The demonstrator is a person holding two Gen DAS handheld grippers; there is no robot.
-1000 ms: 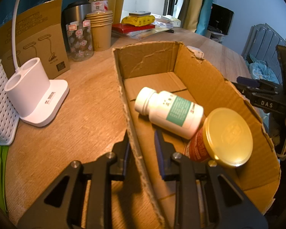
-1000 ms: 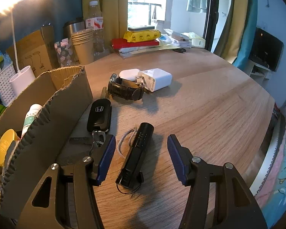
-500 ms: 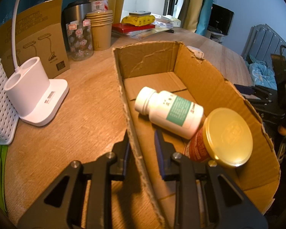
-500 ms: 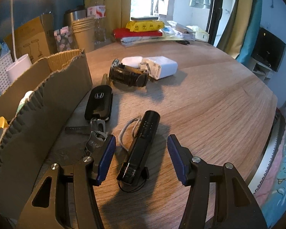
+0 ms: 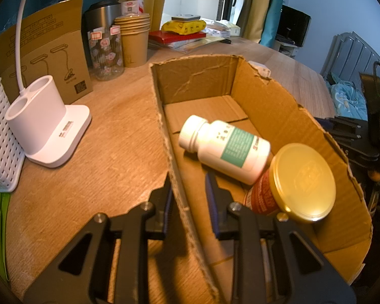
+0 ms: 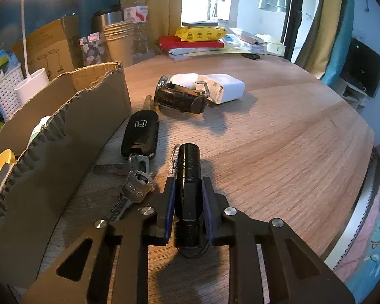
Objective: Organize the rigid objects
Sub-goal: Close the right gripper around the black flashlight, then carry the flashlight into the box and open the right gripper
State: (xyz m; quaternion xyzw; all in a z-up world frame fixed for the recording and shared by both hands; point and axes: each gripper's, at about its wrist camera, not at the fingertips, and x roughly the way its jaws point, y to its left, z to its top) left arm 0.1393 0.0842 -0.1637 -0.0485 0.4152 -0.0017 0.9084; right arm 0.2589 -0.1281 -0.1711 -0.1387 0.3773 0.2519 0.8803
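My left gripper [image 5: 188, 198] points forward and down, its two black fingers drawn close, one either side of the wall of the cardboard box [image 5: 176, 185], which they pinch between the blue pads. My right gripper [image 6: 188, 202] tilts down at much the same slant, its fingers pulled in tight on the black flashlight [image 6: 188, 179], both blue pads pressed flat against its sides, the barrel running straight out ahead between them
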